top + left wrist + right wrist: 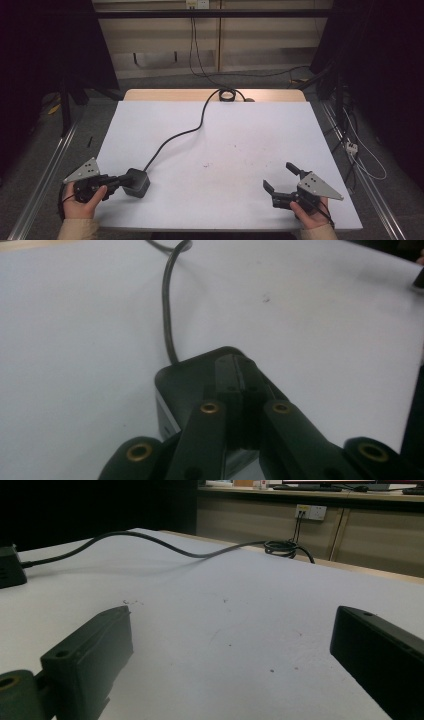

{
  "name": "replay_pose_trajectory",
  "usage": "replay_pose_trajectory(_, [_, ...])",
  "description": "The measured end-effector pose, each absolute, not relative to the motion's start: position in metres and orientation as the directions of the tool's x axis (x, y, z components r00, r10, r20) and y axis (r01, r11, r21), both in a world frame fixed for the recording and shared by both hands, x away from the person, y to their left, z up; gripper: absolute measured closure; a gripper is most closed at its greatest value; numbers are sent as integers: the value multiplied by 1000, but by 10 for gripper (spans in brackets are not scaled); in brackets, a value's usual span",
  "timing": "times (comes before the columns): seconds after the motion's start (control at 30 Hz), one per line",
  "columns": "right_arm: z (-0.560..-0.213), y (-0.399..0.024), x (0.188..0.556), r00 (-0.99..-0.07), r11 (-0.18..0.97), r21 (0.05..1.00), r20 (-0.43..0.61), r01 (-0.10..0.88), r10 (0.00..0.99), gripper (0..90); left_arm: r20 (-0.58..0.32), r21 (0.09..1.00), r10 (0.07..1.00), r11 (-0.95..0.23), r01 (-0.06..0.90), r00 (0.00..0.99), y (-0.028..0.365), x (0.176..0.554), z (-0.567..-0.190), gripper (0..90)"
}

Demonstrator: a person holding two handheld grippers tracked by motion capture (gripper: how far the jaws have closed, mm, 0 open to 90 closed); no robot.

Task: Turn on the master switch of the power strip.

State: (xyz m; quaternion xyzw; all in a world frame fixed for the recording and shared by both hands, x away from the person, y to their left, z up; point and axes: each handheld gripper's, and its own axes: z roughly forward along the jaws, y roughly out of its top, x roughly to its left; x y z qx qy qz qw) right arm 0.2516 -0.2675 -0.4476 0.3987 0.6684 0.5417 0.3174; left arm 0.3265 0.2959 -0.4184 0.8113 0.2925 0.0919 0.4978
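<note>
- High view: we hold the left gripper (121, 183) near the table's (225, 130) near-left corner, its jaws brought together against a black power adapter (136, 182) that rests on the white surface. The adapter's cable (186, 132) runs away to a coil (227, 95) at the far edge. Our right gripper (281, 178) sits close to the near-right corner with jaws spread and nothing between them. The wide middle of the table lies bare between the two.
- Left gripper view: the left gripper (239, 390) has its jaws meeting on top of the adapter (200, 382); the cable (167, 310) leads off far-left over open white surface.
- Right gripper view: the right gripper (232, 640) stands wide open over bare tabletop; the adapter (10, 567) lies at the far left, the cable (150, 542) arcing to the coil (282, 547) by the far edge.
</note>
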Motion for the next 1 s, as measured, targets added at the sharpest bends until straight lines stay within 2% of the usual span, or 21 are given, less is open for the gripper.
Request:
replay_pose_trajectory(0.77, [-447,-268,251,-479,93,978,8,186,878,30,-135,867,568,-329,374,812,295,326,-419,900])
replay_pose_trajectory(1.0, [-447,-268,251,-478,93,978,7,185,878,30,-115,858,563,-359,368,818,294,324,-417,900])
